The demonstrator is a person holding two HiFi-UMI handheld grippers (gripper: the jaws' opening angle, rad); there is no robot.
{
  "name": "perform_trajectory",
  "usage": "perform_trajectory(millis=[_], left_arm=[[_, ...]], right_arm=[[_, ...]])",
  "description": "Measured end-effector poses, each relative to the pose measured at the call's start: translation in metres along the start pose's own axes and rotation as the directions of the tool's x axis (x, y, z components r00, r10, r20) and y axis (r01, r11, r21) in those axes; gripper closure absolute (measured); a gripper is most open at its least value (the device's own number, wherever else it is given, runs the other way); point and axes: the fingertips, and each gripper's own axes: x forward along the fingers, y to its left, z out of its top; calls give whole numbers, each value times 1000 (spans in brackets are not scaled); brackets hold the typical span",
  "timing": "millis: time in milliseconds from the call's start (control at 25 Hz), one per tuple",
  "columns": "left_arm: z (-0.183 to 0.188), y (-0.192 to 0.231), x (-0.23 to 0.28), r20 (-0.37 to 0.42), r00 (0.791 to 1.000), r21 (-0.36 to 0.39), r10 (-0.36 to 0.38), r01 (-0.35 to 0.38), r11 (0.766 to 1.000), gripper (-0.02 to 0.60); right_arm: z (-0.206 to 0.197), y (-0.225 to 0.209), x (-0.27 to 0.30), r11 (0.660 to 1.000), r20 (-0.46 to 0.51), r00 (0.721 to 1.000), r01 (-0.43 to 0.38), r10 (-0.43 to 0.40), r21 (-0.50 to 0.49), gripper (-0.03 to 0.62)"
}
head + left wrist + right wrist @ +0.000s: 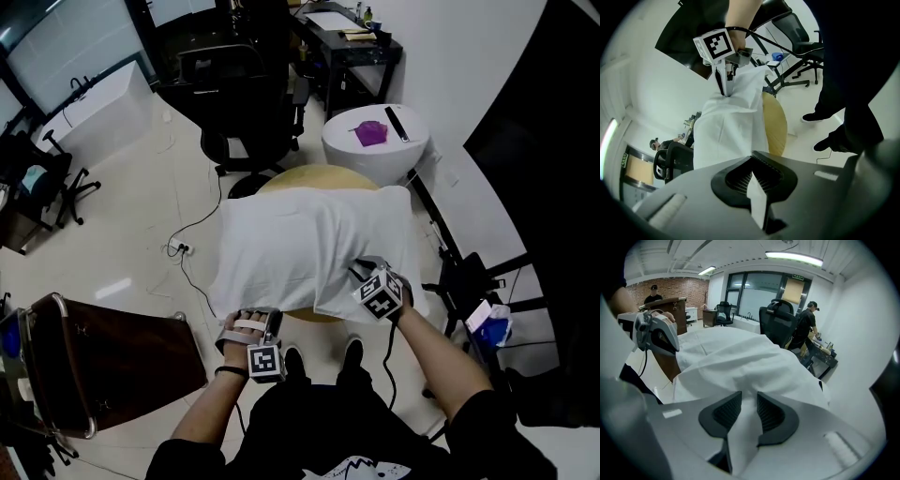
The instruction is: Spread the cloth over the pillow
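Observation:
A white pillow (267, 253) lies on a round yellow table (319, 176), and a white cloth (370, 230) covers it; white on white, their edges are hard to separate. My left gripper (249, 317) is at the pillow's near left corner, shut on a thin edge of the cloth (757, 199). At the near right corner, my right gripper (364, 274) is shut on a raised fold of cloth (749, 380). In the left gripper view the right gripper (724, 89) pinches the cloth at the far end. In the right gripper view the left gripper (658, 336) shows at the left.
Behind the pillow stand a round white table (375, 155) with a purple item (370, 133) and a black office chair (248, 94). A brown cabinet (103, 361) stands near left, and a black stand (469, 281) at the right. A cable (187, 248) lies on the floor. People (806, 329) stand at the back.

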Motion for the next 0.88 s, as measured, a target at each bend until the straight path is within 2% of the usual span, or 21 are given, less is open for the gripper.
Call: perform_trajectory(millis=[280,560,760,880], left_arm=[[-10,10,-37,-18,999,7,28,-28,1000,581],[-32,-2,-54,-49,999,2,23,-23,1000,581],[-42,-5,-71,-72,996,3,58,-58,998,581],[-46,-20,-76,-77,997,-9,32,-33,999,581]], right_arm=[[-4,-2,8,1000,-18,1000,-14,14,-4,476],[-7,-3,15,1000,-35,999,-22,22,-11,476],[-7,-1,17,999,-38,999,-31,30,-28,476],[-8,0,19,999,-44,999,-33,32,-34,476]])
